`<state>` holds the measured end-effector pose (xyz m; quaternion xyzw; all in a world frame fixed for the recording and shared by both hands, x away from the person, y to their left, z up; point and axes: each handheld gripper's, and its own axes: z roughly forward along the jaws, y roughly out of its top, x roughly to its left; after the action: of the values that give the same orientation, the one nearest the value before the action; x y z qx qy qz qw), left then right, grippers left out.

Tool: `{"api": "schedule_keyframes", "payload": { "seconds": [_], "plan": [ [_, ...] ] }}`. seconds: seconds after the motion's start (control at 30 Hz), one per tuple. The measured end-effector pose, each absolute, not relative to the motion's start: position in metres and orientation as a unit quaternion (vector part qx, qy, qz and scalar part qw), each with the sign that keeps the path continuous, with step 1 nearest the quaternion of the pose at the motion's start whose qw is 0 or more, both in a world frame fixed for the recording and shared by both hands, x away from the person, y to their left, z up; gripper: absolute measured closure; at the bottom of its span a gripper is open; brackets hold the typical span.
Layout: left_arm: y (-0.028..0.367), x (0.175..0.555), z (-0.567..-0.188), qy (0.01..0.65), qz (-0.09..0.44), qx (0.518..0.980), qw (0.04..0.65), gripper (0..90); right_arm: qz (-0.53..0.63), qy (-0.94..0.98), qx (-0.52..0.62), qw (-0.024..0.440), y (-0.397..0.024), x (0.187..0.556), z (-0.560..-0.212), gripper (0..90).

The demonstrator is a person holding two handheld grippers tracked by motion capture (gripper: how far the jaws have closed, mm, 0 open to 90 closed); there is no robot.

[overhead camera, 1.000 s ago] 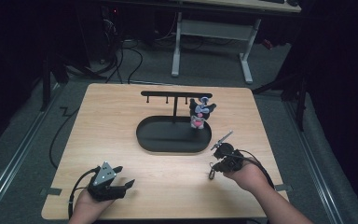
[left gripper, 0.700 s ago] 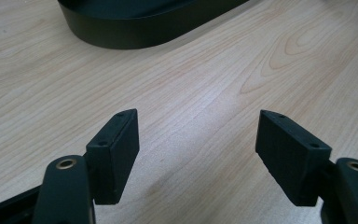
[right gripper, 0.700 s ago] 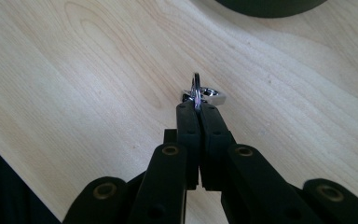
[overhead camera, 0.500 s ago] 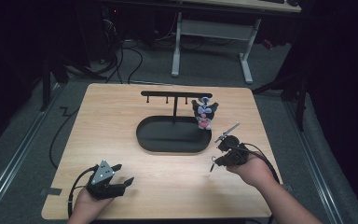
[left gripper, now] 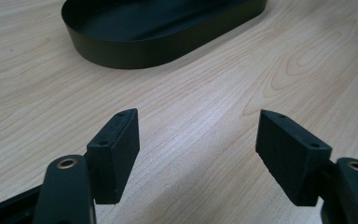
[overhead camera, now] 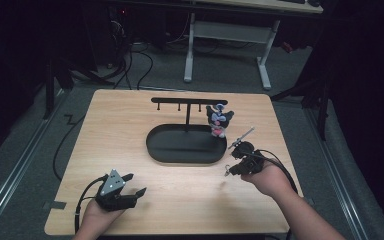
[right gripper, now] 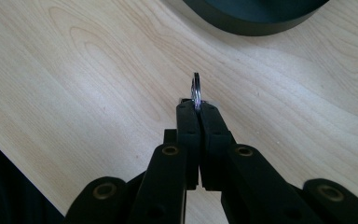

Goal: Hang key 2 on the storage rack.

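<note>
The right tool (right gripper: 196, 106) is closed on a metal key ring (right gripper: 196, 91), gripped edge-on at the tips so that most of the loop projects free for hooking. In the high view the right tool (overhead camera: 228, 171) is held above the bench (overhead camera: 130, 125), just beside the right end of the black oval tray (overhead camera: 155, 150). A rack with pegs (overhead camera: 189, 101) stands in the tray; a plush charm (overhead camera: 218, 120) is seen at its right end, probably hung there. The left tool (left gripper: 196, 140) is held wide open and empty, low over the bench near the front edge, presumably parked clear of the work.
</note>
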<state>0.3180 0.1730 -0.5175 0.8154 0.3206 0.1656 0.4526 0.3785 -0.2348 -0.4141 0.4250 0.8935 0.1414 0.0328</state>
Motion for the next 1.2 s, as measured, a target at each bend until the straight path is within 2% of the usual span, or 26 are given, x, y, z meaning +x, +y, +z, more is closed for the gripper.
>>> {"api": "schedule_keyframes", "payload": {
  "seconds": [0.73,1.2],
  "plan": [
    [0.185,0.308,-0.516,0.332,0.173,0.809,0.453,31.0,0.146,0.895,0.42,0.042,-0.217,0.418,-0.37,89.0],
    [0.19,0.308,-0.516,0.341,0.173,0.804,0.456,31.0,0.145,0.9,0.409,0.043,-0.192,0.448,-0.353,89.1]
  ]
}}
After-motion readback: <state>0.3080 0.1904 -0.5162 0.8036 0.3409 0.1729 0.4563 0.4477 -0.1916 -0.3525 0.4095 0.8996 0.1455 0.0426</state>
